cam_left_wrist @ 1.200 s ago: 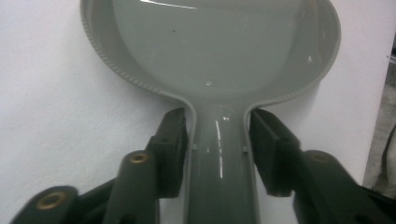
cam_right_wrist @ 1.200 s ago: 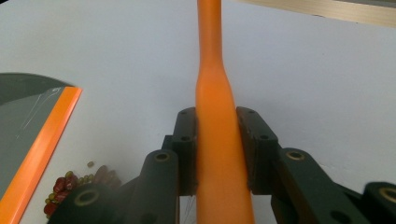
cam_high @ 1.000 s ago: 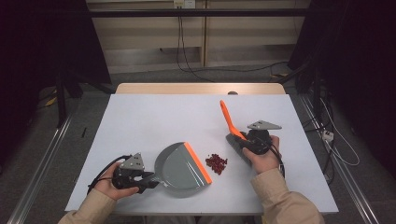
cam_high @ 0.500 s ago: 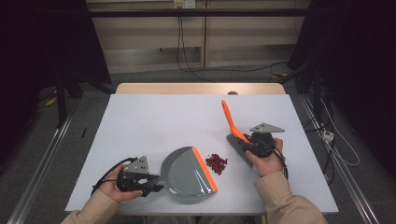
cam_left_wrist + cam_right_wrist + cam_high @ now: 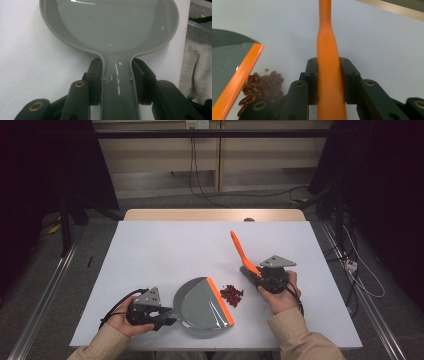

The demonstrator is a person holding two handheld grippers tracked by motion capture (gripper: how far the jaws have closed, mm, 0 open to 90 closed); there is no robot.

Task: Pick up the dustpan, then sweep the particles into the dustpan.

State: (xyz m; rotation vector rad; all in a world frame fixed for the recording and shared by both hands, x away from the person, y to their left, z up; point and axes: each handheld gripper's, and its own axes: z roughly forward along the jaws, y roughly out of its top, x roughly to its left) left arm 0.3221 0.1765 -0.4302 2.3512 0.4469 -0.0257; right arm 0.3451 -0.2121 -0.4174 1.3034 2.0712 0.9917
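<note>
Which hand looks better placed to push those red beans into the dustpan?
The right. Its gripper is clamped on the orange brush handle beside the beans. The left gripper holds the dustpan, whose orange lip already touches the pile.

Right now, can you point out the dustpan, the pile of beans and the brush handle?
dustpan (image 5: 197, 307), high view, on the grey pan's floor.
pile of beans (image 5: 231, 295), high view, on the middle of the red heap beside the pan's orange lip.
brush handle (image 5: 327, 50), right gripper view, on the orange shaft above the jaws.
</note>
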